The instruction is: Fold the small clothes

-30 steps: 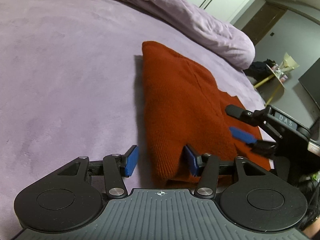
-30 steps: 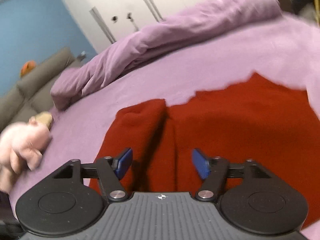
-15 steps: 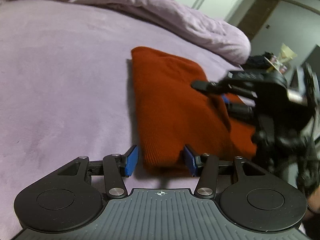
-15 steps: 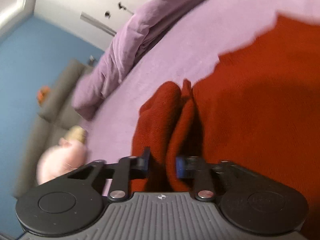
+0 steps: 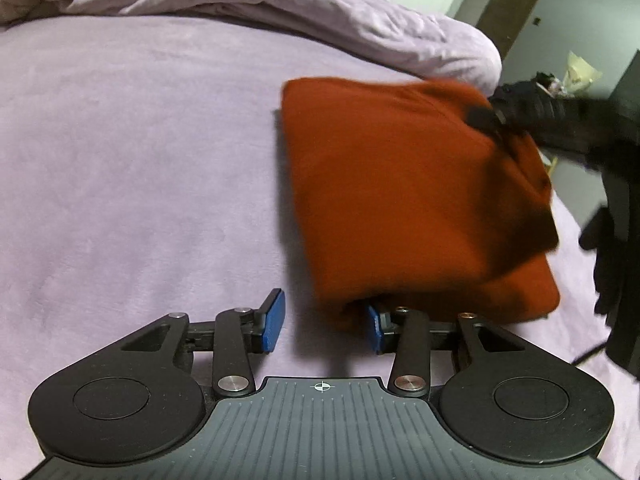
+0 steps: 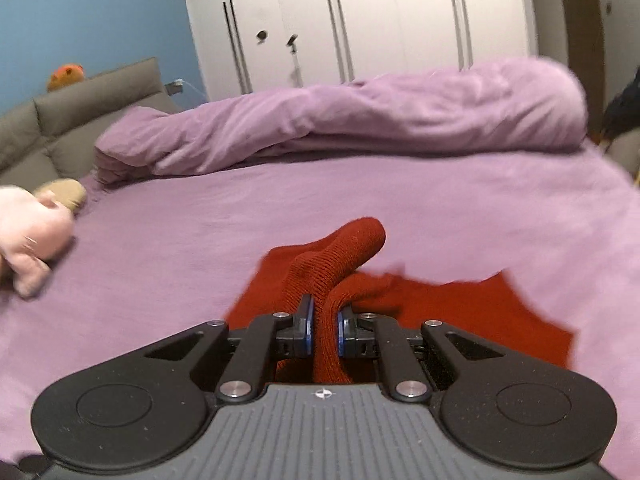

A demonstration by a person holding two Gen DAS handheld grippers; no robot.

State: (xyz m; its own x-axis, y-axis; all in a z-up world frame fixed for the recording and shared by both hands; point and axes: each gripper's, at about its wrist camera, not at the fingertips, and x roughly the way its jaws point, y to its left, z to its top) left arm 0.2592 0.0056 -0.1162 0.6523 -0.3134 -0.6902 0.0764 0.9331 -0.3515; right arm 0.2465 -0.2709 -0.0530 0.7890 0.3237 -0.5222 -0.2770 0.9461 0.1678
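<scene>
my right gripper has just clamped its jaws on a raised ridge of the rust-red knitted garment, which lies half folded on the lilac plush bedspread. my left gripper has been narrowing yet grips nothing, the cloth's near corner only brushing one pad. the thin pinch could slip, or unanchored layers could drag and undo the fold.

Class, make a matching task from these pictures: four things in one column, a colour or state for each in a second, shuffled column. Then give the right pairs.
Things:
1. sweater
2. right tool
3. left tool
4. wardrobe

Colour or state:
A. white
B. open, nothing pinched
C. rust red
D. shut on a fold of cloth

Pairs: 1-C, 2-D, 3-B, 4-A
</scene>
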